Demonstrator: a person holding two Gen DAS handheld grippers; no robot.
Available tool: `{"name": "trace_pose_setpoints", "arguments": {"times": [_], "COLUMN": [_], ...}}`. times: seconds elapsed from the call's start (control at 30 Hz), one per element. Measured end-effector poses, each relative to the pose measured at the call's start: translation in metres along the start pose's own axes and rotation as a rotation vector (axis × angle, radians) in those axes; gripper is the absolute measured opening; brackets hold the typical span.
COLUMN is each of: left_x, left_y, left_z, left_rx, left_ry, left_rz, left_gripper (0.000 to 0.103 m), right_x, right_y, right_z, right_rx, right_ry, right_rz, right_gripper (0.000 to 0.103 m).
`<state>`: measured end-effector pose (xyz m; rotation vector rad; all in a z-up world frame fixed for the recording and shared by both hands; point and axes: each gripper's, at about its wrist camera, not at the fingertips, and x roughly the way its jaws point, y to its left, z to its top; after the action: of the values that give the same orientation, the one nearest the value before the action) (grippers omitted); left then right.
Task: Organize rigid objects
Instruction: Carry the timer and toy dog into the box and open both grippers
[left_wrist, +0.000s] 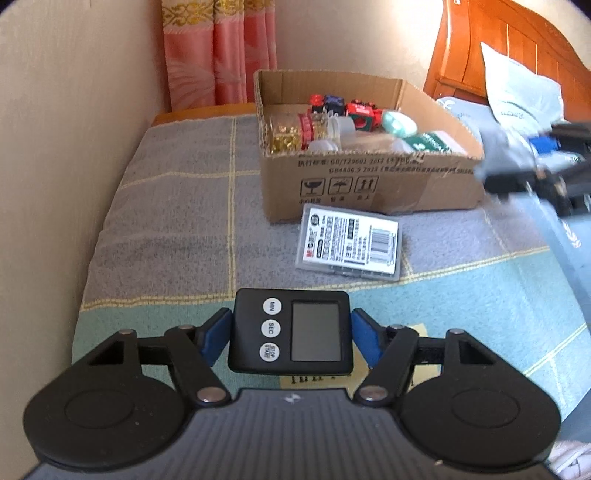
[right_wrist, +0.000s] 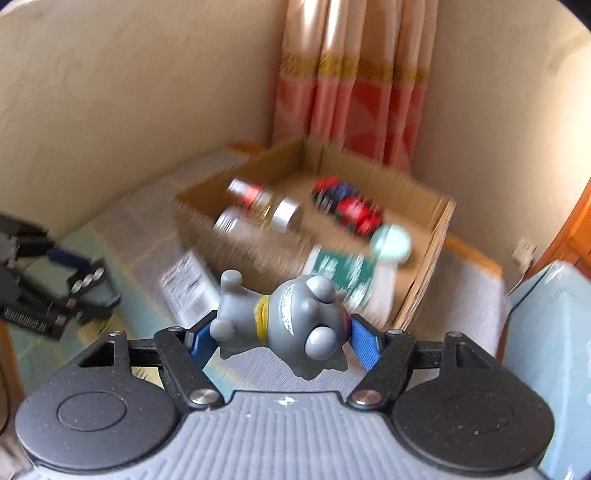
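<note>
A black digital timer (left_wrist: 289, 330) is clamped between the blue pads of the left gripper (left_wrist: 291, 338), above the bed's checked blanket (left_wrist: 177, 206). A grey toy figure (right_wrist: 284, 325) is grasped sideways in the right gripper (right_wrist: 282, 338). The cardboard box (left_wrist: 369, 184), already holding bottles and toy cars, stands ahead, with a flat plastic case (left_wrist: 349, 243) lying just in front of it. Each item is best carried well clear of the box wall, lowered over a free spot, and released only once low inside; the two grippers should be kept apart.
</note>
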<state>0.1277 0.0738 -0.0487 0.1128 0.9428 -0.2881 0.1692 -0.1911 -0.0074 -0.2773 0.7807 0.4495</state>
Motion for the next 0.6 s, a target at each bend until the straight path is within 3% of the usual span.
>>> {"name": "trace_pose_setpoints", "arguments": {"times": [0.4,0.47,0.53,0.6], "left_x": [-0.007,-0.007,-0.007,-0.006], "left_y": [0.001,0.002,0.002,0.003], "left_z": [0.017,0.02,0.022,0.025], "left_rx": [0.015,0.02,0.025,0.03], "left_ry": [-0.046,-0.051,-0.052,-0.054], "left_rz": [0.003,0.007,0.012,0.018], "left_gripper": [0.069,0.069,0.069,0.069], "right_x": [0.051,0.061,0.067,0.069], "right_y": [-0.039,-0.043,-0.045,-0.047], "right_z": [0.069,0.076,0.081,0.082], "right_rx": [0.136,0.165,0.179,0.194], "right_ry": [-0.013,-0.02,-0.006,0.002], "right_rz": [-0.081,-0.099,-0.111,-0.109], "right_gripper": [0.078,0.082,0.099,0.1]}}
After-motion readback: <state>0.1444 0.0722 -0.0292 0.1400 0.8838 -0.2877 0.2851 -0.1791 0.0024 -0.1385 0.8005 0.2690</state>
